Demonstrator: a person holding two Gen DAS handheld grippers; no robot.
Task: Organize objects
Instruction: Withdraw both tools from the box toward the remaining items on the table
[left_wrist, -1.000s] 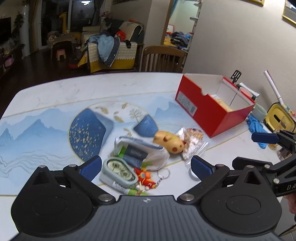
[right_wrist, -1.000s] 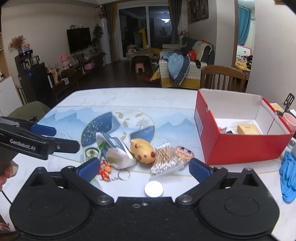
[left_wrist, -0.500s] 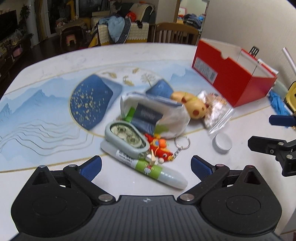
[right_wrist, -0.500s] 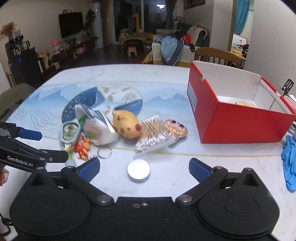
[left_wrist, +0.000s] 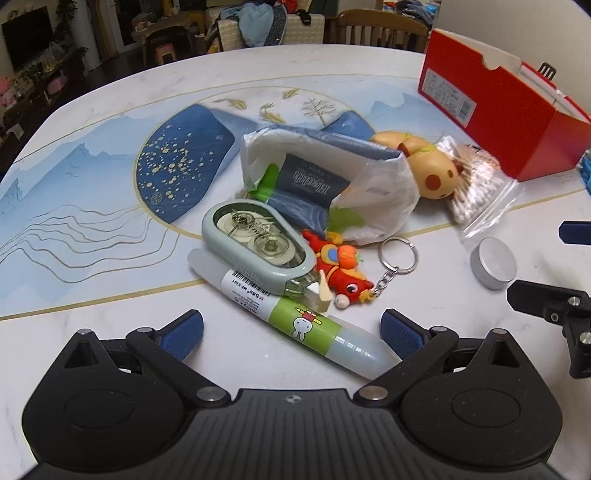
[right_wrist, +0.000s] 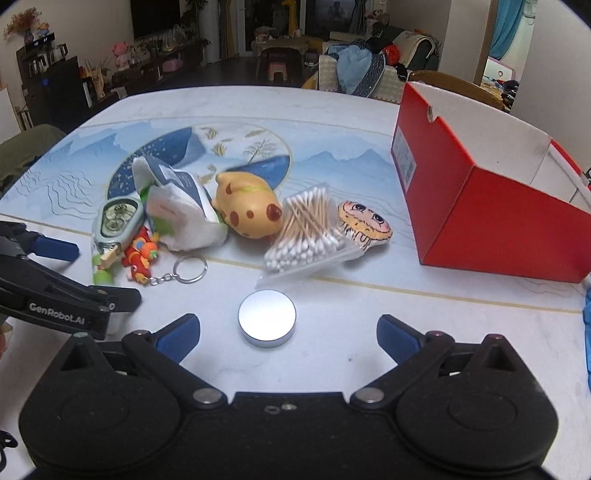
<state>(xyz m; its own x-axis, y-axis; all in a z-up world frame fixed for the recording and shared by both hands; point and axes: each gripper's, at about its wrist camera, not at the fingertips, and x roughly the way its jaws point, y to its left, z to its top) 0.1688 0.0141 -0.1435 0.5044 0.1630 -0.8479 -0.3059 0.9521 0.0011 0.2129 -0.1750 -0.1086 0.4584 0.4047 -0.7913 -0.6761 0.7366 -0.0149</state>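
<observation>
The left tool (left_wrist: 291, 328) stands open around the glue pen (left_wrist: 295, 314); the right tool (right_wrist: 288, 332) stands open around the silver tin (right_wrist: 267, 318), near the red box (right_wrist: 480, 192).

Black plastic left gripper (left_wrist: 291, 330), blue ribbed jaws, silver pivot screws, white "GenRobot.AI" lettering

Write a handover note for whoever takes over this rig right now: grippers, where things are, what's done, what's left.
Left gripper: open, empty, around the glue pen.
Right gripper: open, empty, around the silver tin.
Pile on the table: tape dispenser lying on the pen, keychain, tissue pack, yellow toy, cotton swabs, face charm.
Red box stands to the right; its contents aren't visible.
Done: nothing from the pile moved yet.
Left: all of the pile, probably into the box.
</observation>
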